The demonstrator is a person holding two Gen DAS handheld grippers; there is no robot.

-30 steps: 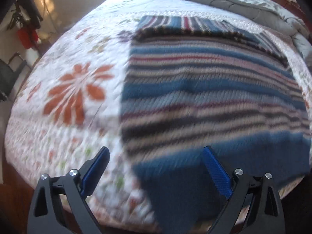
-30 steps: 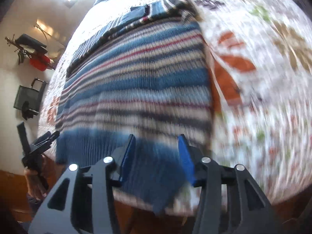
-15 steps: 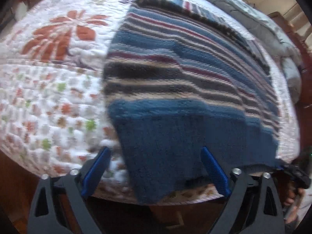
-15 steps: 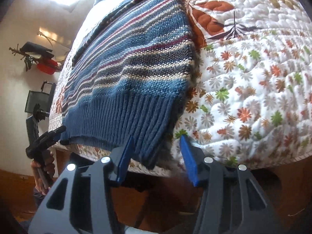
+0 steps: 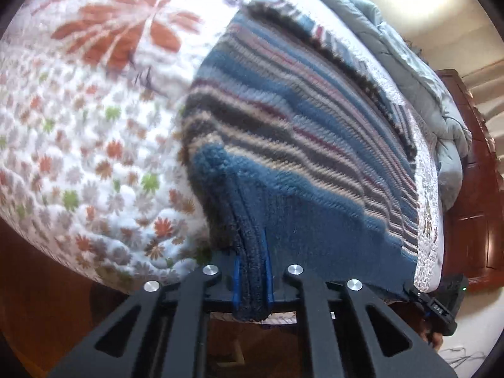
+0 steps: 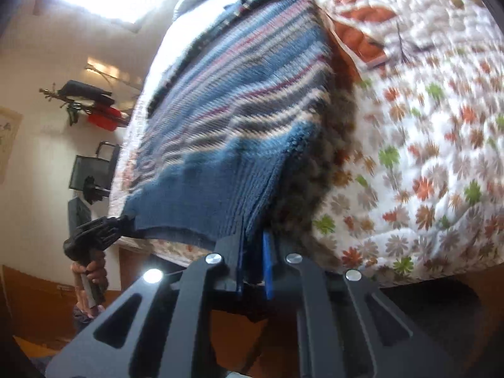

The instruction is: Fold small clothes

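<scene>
Home bedroom: bed under white floral quilted bedspread (image 5: 94, 157), rumpled grey-blue duvet (image 5: 434, 94) at far end, dark reddish wooden wardrobe (image 5: 478, 214) alongside.

a bed (image 5: 425, 208) carries everything, covered by a white quilt (image 5: 78, 132) printed with small orange, green and grey flowers and one large orange blossom. a striped knit sweater (image 5: 283, 132) in blue, grey, cream and maroon lies flat on the quilt, its solid blue ribbed hem at the near edge of the bed. a pale grey-blue comforter (image 5: 409, 72) lies bunched along the far side.
</scene>
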